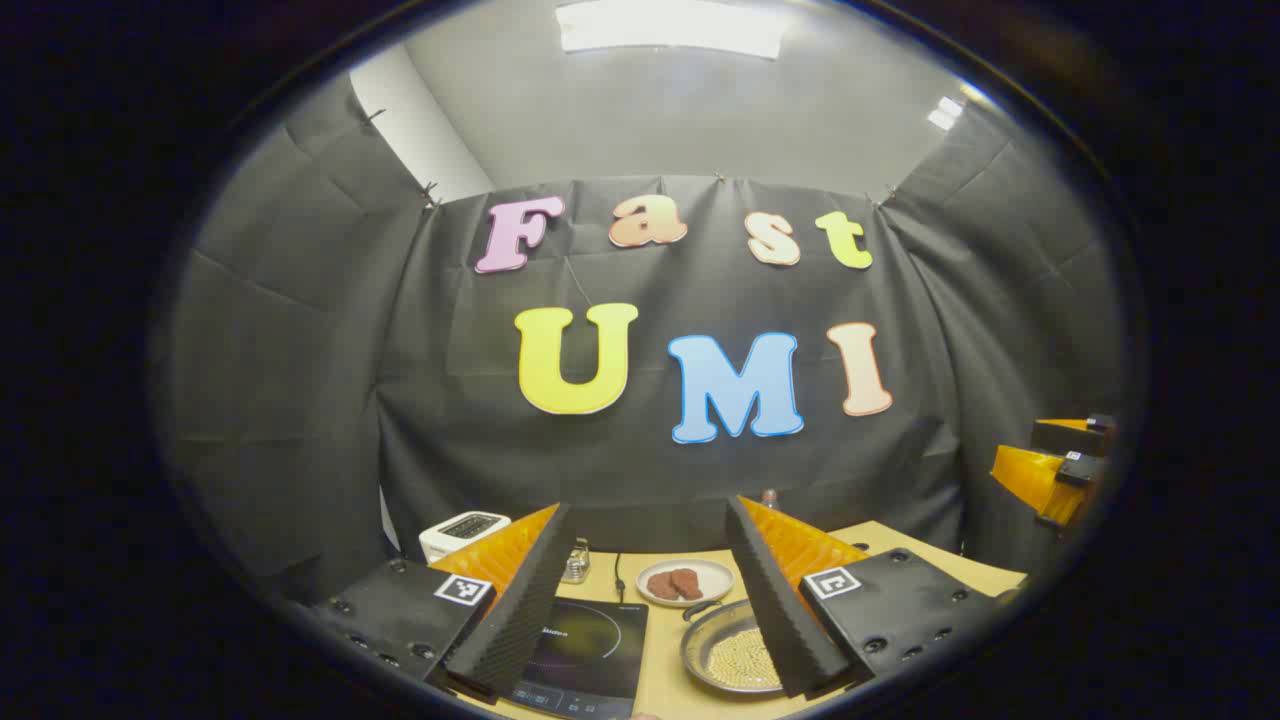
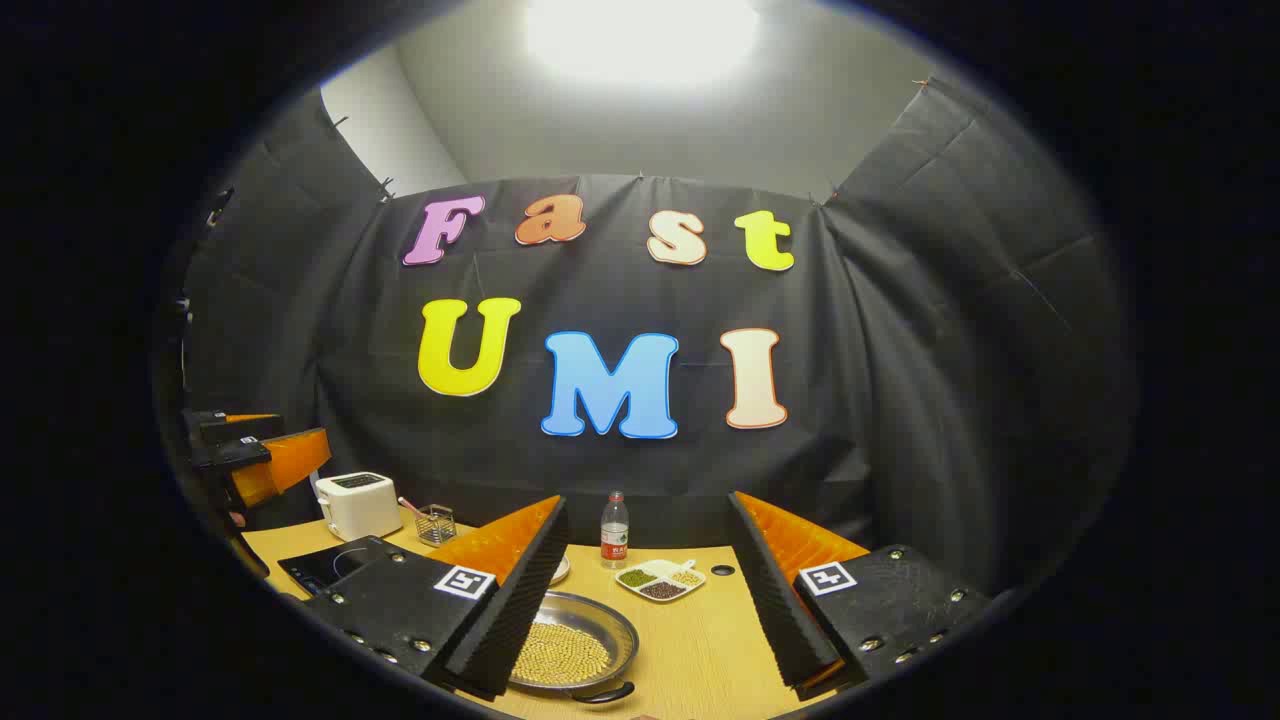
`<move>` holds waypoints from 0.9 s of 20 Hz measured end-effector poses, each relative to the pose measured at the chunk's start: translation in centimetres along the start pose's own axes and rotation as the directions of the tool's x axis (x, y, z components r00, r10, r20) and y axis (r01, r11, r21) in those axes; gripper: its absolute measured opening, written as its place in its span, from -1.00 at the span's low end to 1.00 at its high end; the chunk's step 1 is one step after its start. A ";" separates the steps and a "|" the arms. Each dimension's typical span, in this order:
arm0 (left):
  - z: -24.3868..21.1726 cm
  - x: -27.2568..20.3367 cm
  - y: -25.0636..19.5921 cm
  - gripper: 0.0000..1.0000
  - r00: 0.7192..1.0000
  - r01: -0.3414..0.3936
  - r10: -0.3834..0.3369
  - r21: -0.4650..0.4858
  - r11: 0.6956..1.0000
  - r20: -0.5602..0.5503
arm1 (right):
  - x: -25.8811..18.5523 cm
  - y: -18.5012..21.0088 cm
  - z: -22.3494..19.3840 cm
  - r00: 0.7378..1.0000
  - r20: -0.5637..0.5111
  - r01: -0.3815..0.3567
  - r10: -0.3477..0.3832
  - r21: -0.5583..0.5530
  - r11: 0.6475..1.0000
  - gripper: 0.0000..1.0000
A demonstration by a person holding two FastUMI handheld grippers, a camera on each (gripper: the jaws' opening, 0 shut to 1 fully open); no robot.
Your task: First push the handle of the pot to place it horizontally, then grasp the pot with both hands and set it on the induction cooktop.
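Pot point(image 2: 570, 650), filled with yellow beans, sits on the table point(image 2: 690, 640) right of the cooktop point(image 1: 585, 650). I hold both grippers point(image 1: 650, 600) point(image 2: 650, 600) released, above it. Right gripper view adds a bottle point(image 2: 614, 530); left adds a meat plate point(image 1: 685, 581).

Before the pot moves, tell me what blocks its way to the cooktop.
Nothing visible does: the pot sits beside the induction cooktop on bare table. The plate lies behind, off that line.
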State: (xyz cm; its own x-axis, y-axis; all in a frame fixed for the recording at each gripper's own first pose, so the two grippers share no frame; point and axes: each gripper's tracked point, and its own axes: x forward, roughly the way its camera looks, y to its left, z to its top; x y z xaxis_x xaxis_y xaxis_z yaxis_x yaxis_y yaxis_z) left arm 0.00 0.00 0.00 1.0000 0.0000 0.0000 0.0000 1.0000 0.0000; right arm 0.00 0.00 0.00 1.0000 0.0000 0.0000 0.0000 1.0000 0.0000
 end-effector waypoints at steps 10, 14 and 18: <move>0.4 -2.0 1.1 1.00 1.000 -0.025 0.025 0.009 1.000 0.016 | -1.1 0.6 0.4 1.000 -0.003 -0.021 0.021 -0.004 1.000 0.90; 0.9 -2.1 1.2 1.00 0.999 -0.026 0.025 0.020 0.999 0.027 | -1.1 0.6 0.5 1.000 -0.002 -0.020 0.020 -0.007 1.000 0.90; 1.0 -2.2 0.8 1.00 0.999 -0.015 0.014 0.019 1.000 0.032 | -0.9 0.3 0.2 1.000 -0.017 -0.012 0.012 -0.002 1.000 0.90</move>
State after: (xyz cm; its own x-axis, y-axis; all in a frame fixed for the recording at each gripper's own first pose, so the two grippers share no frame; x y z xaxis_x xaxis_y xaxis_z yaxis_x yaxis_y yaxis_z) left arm -2.24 0.83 0.98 0.9994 0.0140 0.0325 -0.0146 0.9997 0.0195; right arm -0.93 0.25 0.20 0.9998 0.0120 -0.0169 -0.0121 0.9999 -0.0019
